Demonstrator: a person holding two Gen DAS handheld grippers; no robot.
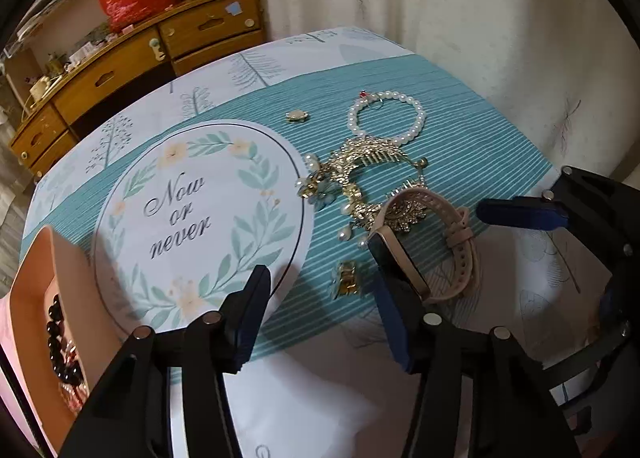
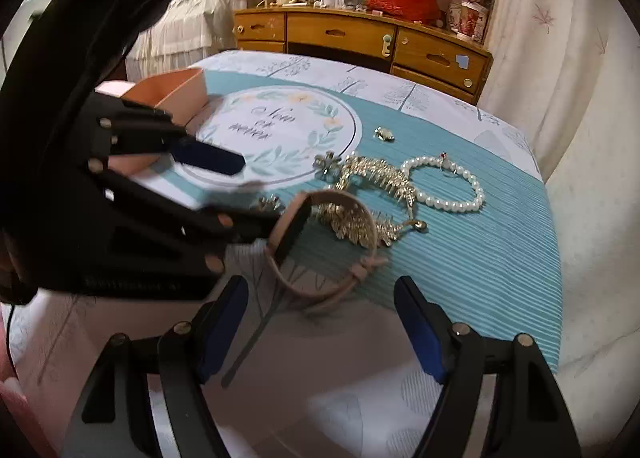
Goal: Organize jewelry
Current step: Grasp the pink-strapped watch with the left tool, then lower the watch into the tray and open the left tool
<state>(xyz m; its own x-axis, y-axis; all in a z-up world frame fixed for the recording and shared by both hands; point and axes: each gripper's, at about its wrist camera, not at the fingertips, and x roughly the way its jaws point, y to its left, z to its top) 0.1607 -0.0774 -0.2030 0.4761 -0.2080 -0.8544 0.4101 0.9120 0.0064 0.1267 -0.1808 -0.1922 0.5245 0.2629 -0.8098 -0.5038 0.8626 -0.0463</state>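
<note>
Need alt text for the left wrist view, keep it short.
The left gripper, jaws apart, hangs over a pink-strapped smartwatch on a teal striped cloth. Beyond lie gold hair combs, a white pearl bracelet and a round "Now or never" card; the right gripper enters at right.

The pink-strapped watch point(image 1: 424, 242) is standing on edge on the teal cloth, its dark face turned sideways, strap buckled in a loop. Behind it, gold hair combs point(image 1: 360, 174) with pearl drops are lying tangled, touching a white pearl bracelet point(image 1: 386, 118). A small gold clip point(image 1: 347, 278) is lying just beside the watch, and a gold-rimmed oval piece point(image 1: 296, 115) is sitting apart.
</note>
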